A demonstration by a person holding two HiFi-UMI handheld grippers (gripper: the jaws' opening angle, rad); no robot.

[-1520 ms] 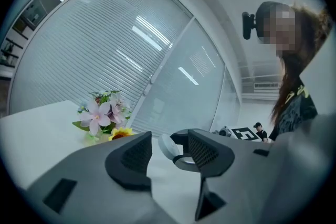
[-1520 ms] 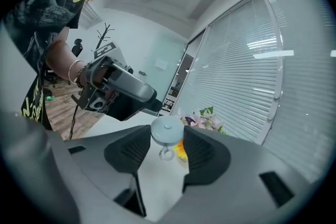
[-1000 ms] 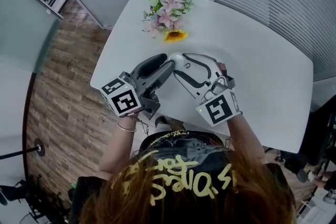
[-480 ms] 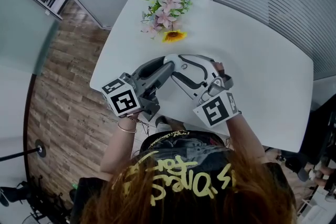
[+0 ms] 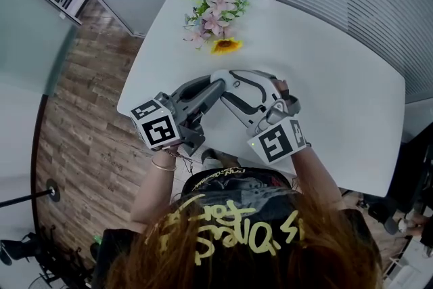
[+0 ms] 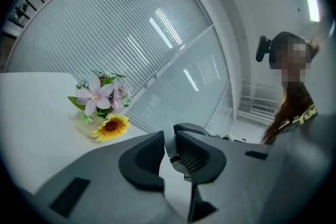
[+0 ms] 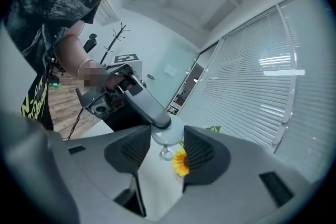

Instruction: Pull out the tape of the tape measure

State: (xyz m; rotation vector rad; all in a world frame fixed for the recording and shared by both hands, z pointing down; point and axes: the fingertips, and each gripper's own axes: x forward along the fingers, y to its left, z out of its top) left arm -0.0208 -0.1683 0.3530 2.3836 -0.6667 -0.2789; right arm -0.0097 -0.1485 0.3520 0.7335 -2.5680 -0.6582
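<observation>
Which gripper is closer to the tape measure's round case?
Right gripper: its fingers clamp the case. The left gripper has just been closing its fingers on the tape's tip beside it.

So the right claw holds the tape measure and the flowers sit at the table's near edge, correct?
Not quite. The flowers sit at the table's far edge, away from the person; the head view shows it. The right claw does hold the tape measure.
</observation>
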